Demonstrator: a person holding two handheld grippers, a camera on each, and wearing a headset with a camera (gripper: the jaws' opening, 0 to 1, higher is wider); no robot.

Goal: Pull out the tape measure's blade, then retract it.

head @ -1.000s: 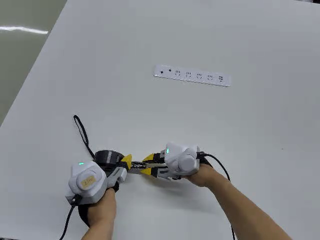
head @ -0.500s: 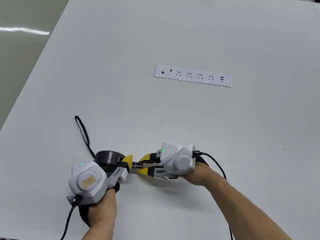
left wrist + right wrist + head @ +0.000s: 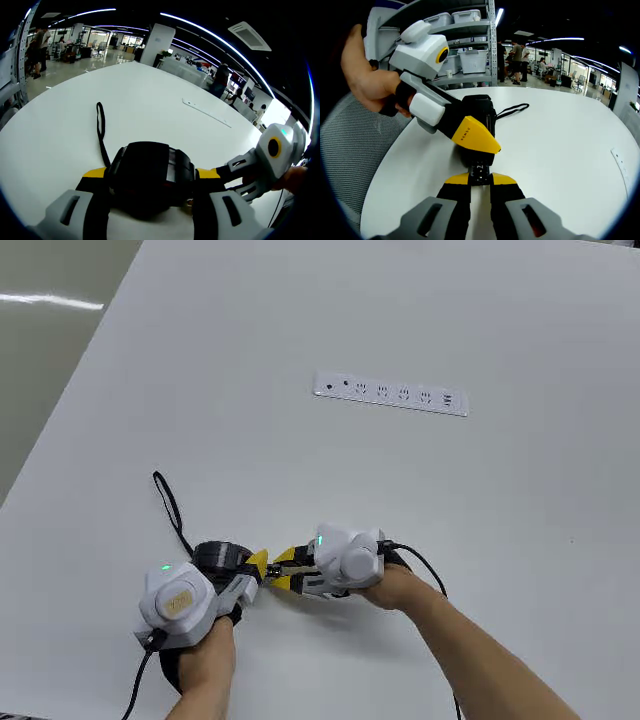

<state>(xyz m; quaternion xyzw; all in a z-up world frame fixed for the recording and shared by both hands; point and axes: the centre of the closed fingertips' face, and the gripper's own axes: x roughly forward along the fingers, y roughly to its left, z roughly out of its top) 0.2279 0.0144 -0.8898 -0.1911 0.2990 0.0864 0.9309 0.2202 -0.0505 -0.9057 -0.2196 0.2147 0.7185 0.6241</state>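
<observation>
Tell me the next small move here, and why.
Probably draw the right tongs straight away from the case: they look shut on the blade's hook at the case mouth, no blade is out yet, and the left tongs clamp the case to brace it.

white table (image 3: 400, 300), shelving (image 3: 470, 76), ceiling strip lights (image 3: 200, 31)

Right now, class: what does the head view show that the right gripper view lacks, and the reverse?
Head view's extras: the right hand-held gripper's casing and cable, the person's right forearm. Right gripper view's extras: shelves of bins, a mesh chair back, a close look at the blade tip between its jaws. Shared: the black tape measure, its strap, the left hand-held gripper clamping it.
</observation>
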